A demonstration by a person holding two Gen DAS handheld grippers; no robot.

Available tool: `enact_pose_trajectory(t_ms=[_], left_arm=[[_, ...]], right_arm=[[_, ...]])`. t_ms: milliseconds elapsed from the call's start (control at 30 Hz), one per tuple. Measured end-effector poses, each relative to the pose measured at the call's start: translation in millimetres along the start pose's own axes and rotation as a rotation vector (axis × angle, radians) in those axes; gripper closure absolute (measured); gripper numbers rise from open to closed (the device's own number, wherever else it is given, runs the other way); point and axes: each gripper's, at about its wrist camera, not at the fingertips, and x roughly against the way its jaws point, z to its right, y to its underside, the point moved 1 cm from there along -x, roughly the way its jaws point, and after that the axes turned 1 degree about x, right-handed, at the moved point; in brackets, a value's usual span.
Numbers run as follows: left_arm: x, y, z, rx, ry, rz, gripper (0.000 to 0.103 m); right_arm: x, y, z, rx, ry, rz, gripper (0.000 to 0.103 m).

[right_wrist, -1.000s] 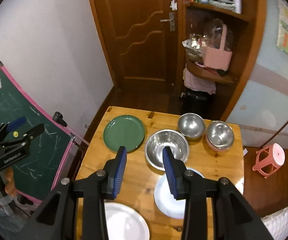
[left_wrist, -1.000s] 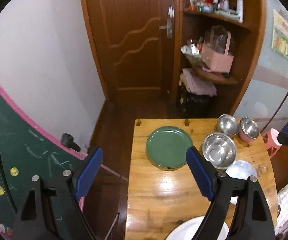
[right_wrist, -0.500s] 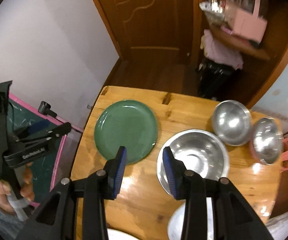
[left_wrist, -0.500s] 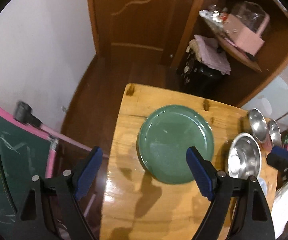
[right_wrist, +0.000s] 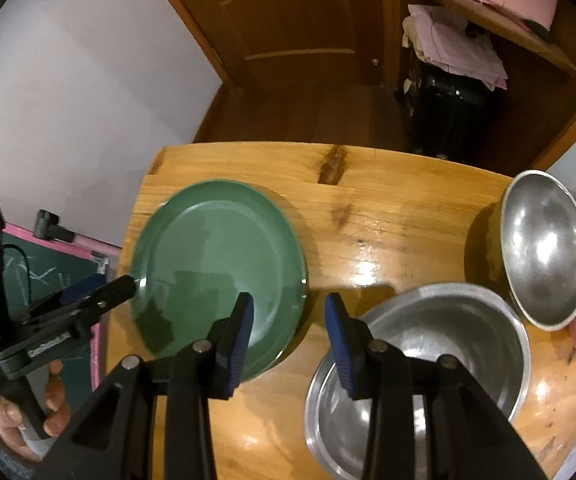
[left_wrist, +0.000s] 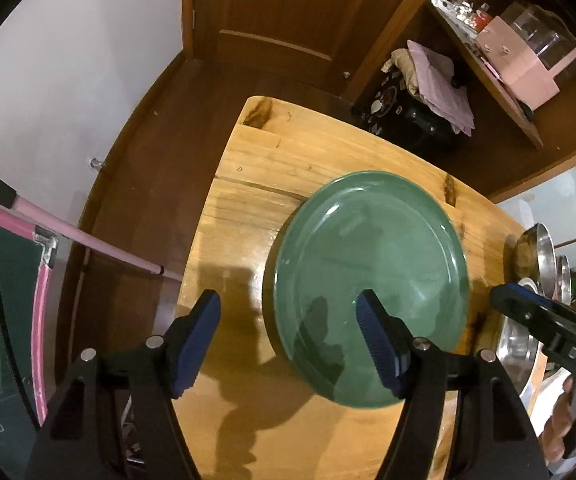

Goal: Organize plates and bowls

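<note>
- Step: approach to the green plate (left_wrist: 370,280), which lies on the surface (left_wrist: 247,200).
- Left tool (left_wrist: 288,338) wide, just been closing, straddling the plate's near-left rim, apparently without contact.
- Right tool (right_wrist: 290,334) narrower, empty, between plate and big steel bowl (right_wrist: 428,360).
- Next: lower, pinch the rim.

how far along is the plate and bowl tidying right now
Nothing looks stacked yet. The green plate lies alone on the wooden table, and the large steel bowl and the smaller steel bowl sit apart. In hand: nothing; the left gripper, jaws just narrowing, straddles the plate's left rim without touching, and the right gripper hangs open between plate and large bowl. All the sorting remains.
</note>
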Motion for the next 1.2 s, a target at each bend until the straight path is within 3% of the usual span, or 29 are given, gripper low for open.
enact_pose_trajectory(t_ms=[133, 267, 367, 433, 500, 667, 800, 1200], left_arm=[[-11, -2, -6, 0.028, 0.067, -0.030, 0.049], [-18, -3, -9, 0.027, 0.086, -0.046, 0.049], [-22, -4, -9, 0.023, 0.110, -0.058, 0.059], [-25, -4, -11, 0.027, 0.118, -0.068, 0.063], [-26, -5, -12, 0.026, 0.124, -0.066, 0.067], [-29, -6, -14, 0.023, 0.159, -0.090, 0.080], [-30, -5, -14, -0.009, 0.142, -0.095, 0.090], [-25, 0, -22, 0.023, 0.120, -0.125, 0.093]], right_arm=[[-15, -8, 8, -0.010, -0.001, -0.013, 0.067], [-29, -15, 14, -0.034, -0.024, -0.046, 0.068], [-35, -20, 13, -0.026, -0.018, -0.052, 0.069], [-37, -23, 12, -0.021, -0.018, -0.058, 0.075], [-44, -25, 11, -0.018, -0.031, -0.086, 0.087], [-52, -28, 4, 0.010, -0.009, -0.102, 0.092], [-53, -29, 2, 0.020, -0.006, -0.112, 0.094], [-49, -25, -1, 0.011, -0.010, -0.122, 0.095]])
